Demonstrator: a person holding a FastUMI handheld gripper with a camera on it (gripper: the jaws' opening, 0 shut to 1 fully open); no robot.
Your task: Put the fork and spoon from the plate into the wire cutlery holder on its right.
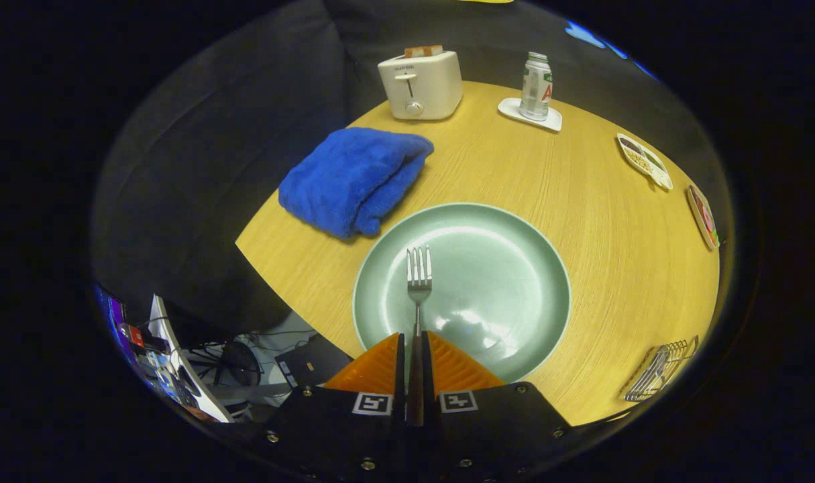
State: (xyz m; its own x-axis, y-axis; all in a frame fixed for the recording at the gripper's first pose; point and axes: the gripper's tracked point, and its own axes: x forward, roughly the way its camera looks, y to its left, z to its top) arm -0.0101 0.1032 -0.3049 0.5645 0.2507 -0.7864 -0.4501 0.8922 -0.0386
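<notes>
gripping the fork (418, 282) by its handle, i had the jaws closed tight over the green plate (514, 282), wire cutlery holder (659, 372) off right.

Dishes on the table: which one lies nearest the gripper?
The large green plate, just ahead of the gripper, which is shut on the fork. The divided snack dish and bottle's coaster lie far beyond.

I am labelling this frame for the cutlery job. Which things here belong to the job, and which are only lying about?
Belong to the job:
- fork, clamped by its handle between the gripper fingers
- green plate under it
- wire cutlery holder, right of the plate

Lying about:
- blue towel
- toaster
- can on a coaster
- snack tray
</notes>
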